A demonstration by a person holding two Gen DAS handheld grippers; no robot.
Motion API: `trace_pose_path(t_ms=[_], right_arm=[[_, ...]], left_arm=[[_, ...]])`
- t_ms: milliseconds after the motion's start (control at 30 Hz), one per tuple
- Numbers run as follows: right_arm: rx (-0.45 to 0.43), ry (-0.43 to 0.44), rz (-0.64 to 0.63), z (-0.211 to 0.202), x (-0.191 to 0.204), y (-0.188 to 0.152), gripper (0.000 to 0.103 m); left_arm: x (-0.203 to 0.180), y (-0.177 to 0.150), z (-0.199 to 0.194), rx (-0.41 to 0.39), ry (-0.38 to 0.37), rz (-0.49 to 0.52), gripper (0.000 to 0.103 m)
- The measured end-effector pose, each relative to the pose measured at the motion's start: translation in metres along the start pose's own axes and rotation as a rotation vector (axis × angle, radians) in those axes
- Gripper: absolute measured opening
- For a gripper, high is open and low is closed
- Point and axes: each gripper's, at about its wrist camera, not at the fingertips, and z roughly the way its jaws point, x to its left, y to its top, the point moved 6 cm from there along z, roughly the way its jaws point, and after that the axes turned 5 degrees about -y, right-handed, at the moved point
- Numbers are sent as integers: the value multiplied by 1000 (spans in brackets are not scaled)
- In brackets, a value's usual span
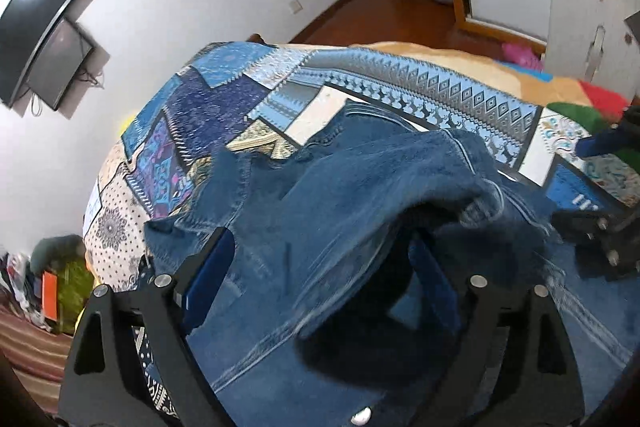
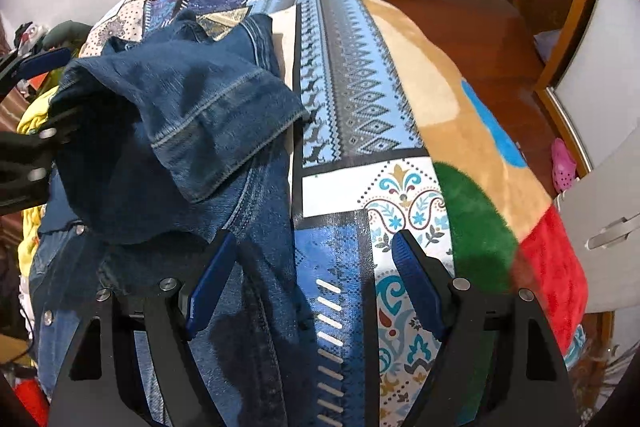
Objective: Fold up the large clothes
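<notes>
Left wrist view: left gripper (image 1: 320, 267), jaws spread wide, pads clear of cloth; denim jacket (image 1: 320, 167) heaped between and beyond them, one dark sleeve opening draped over the right finger. Jacket lies on a patchwork bedspread (image 1: 224, 95); wall-mounted screen (image 1: 44, 35) far left.

Right wrist view: right gripper (image 2: 316, 279), jaws spread, nothing pinched; left pad over the jacket's edge, right pad over bare bedspread. Folded sleeve (image 2: 208, 123) rests on the jacket; fleece blanket (image 2: 480, 163) to the right
</notes>
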Motion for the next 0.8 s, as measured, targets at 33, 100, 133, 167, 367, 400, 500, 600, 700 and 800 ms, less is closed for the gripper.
trace_pose_path(t_ms=[33,100,133,167,367,400,500,600,700,800], right_arm=[[2,2,2,2,-1,-1,78],[1,4,7,4,-3,-2,83],[-3,2,9,4,-3,-2,85],[-6,2,9,4,-4,-3,85],[-13,-15,-23,5,-1,-5,86],[-14,-19,-28,5,0,-5,87],[-20,-27,-45,7,1,-6,88],[-13,-27,-49,7,1,-5,89],[-11,-30,-56,7,1,-5,90],[-12,-29,-61,9,3,-6,94]], left_arm=[[-2,4,4,-5,9,6,88],[-2,13,6,-44,33,10,82],[-1,16,3,-61,34,4,69],[0,19,2,-69,21,-9,55],[26,23,-19,-130,-89,-185,9],[35,20,-24,-141,-98,-228,9],[74,1,-41,-170,-143,-399,8],[119,-43,-57,-189,-150,-587,8],[142,-98,-60,-153,-106,-697,8],[135,-159,-48,-51,-136,-781,12]])
